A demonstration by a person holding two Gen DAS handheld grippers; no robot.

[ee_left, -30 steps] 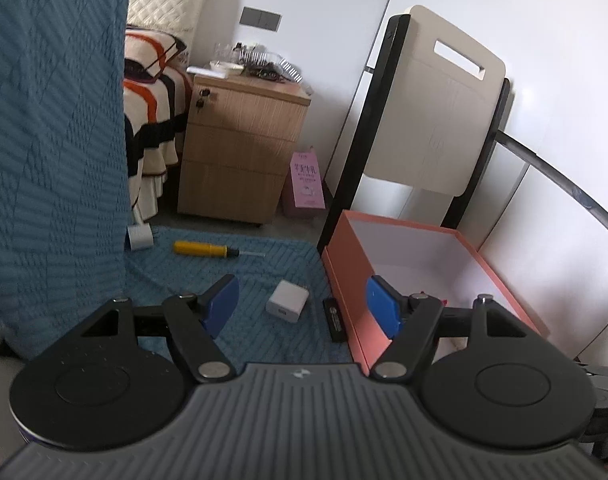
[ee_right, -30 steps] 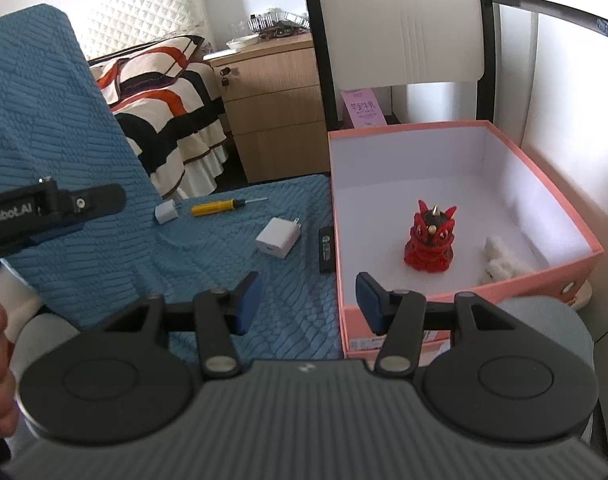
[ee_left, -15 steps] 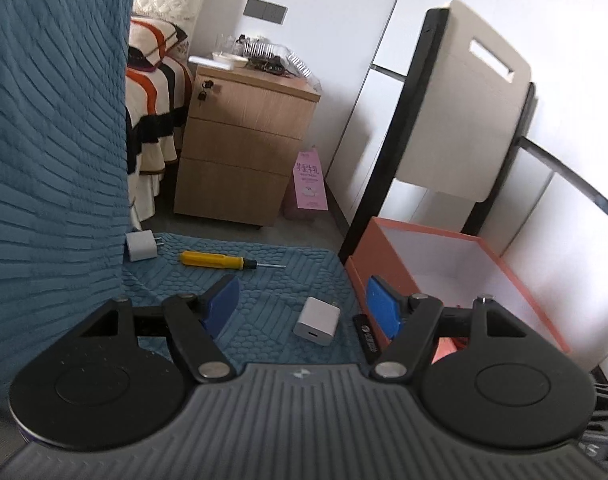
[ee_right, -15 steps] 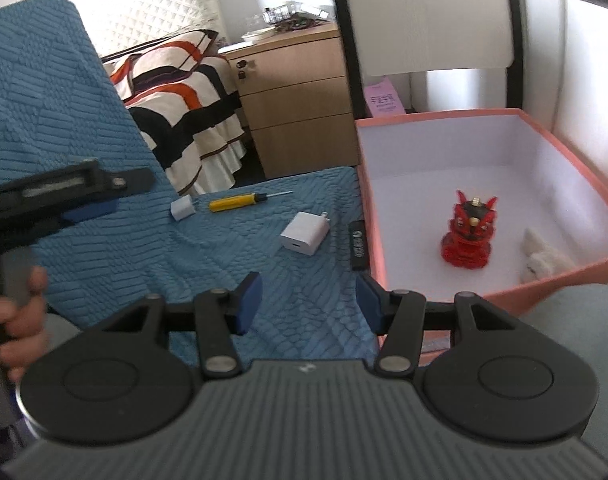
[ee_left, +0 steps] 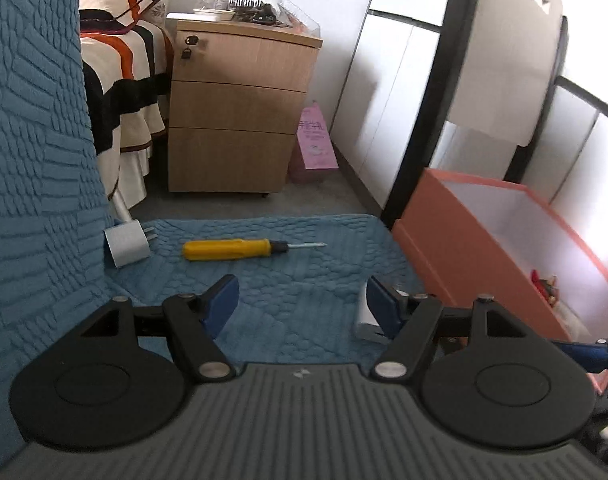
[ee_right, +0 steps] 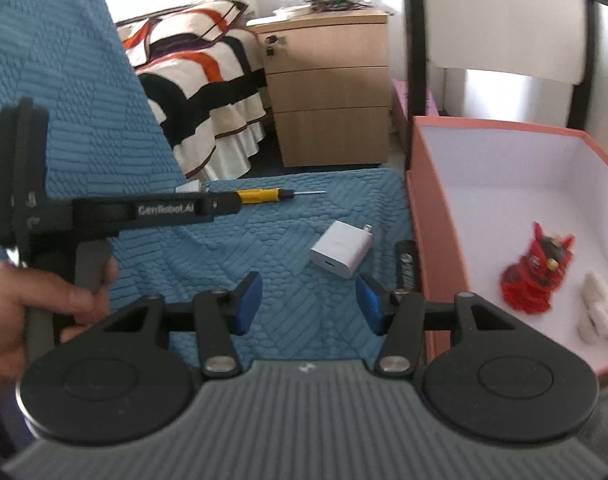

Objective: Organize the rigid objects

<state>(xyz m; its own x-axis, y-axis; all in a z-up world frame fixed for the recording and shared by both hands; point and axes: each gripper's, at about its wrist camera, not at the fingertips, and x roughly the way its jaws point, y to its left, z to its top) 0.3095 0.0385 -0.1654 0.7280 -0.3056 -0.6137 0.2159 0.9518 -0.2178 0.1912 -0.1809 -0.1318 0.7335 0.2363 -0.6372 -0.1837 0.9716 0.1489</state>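
Note:
A yellow screwdriver (ee_left: 232,249) lies on the blue cloth ahead of my open, empty left gripper (ee_left: 302,300); it also shows in the right wrist view (ee_right: 264,195). A small white plug (ee_left: 126,243) sits to its left. A white charger (ee_right: 341,249) and a black stick (ee_right: 407,266) lie just ahead of my open, empty right gripper (ee_right: 308,302). The pink box (ee_right: 431,240) to the right holds a red figurine (ee_right: 537,268) and a white object (ee_right: 599,312).
A wooden drawer cabinet (ee_left: 240,108) and a striped bed (ee_left: 120,76) stand behind the cloth. A black-framed chair (ee_left: 455,92) rises behind the box. The blue cloth climbs steeply on the left (ee_left: 32,160). The left gripper's body (ee_right: 116,212) crosses the right wrist view.
Both grippers have moved left and lower toward the cloth. The screwdriver and small plug now lie nearer the left gripper. Both stay open and empty.

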